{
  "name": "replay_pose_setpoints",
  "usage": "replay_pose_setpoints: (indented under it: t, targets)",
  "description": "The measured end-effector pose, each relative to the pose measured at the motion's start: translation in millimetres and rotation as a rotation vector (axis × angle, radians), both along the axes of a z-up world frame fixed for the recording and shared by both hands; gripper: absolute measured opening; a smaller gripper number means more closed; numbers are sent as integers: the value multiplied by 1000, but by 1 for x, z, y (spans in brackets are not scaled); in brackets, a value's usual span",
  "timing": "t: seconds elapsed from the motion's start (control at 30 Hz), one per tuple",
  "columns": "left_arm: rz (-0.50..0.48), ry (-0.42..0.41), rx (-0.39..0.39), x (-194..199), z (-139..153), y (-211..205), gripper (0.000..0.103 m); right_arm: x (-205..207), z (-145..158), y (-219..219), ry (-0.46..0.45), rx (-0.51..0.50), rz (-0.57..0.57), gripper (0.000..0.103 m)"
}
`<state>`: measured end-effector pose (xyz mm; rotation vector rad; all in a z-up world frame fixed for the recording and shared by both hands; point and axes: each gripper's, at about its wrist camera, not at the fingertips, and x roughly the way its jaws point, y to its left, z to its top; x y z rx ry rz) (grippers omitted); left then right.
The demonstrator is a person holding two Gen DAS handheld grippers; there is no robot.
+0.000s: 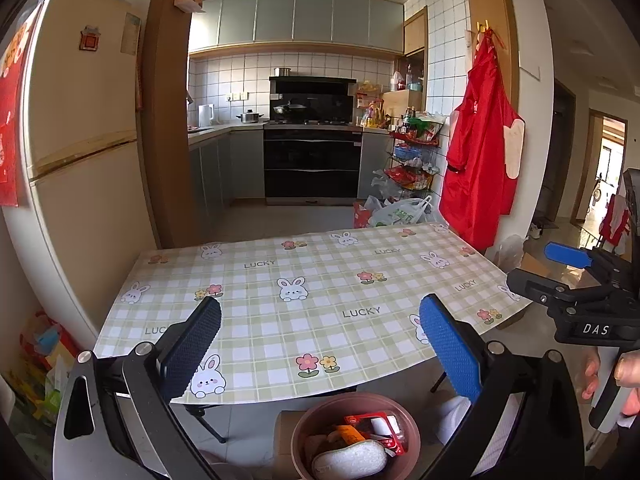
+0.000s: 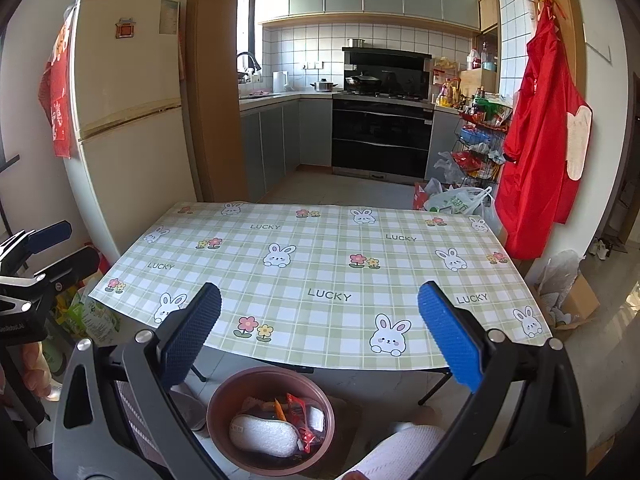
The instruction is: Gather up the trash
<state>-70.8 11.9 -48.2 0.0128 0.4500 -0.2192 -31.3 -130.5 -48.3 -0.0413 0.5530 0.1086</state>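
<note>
You held both tools level over the near edge of the table [image 1: 320, 280], the left gripper [image 1: 320, 344] and the right gripper [image 2: 320, 332] each spread wide with nothing between their pads. The trash [image 2: 276, 424], a white sponge-like pad with red and orange wrappers, lay inside the brown bin [image 2: 224, 396] on the floor, directly below and between your left gripper's fingers and slightly left of centre beneath your right.

One table [image 2: 320, 264], one bin [image 2: 224, 400], two claws [image 1: 320, 344] [image 2: 320, 340].
</note>
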Motion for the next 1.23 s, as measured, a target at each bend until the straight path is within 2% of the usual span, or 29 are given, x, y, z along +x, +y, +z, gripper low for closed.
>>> replay_pose_setpoints:
  t: [1.23]
  targets:
    - [-14,7,-23,2,6,5,97,0,3,-3,-1,-12,-17,97]
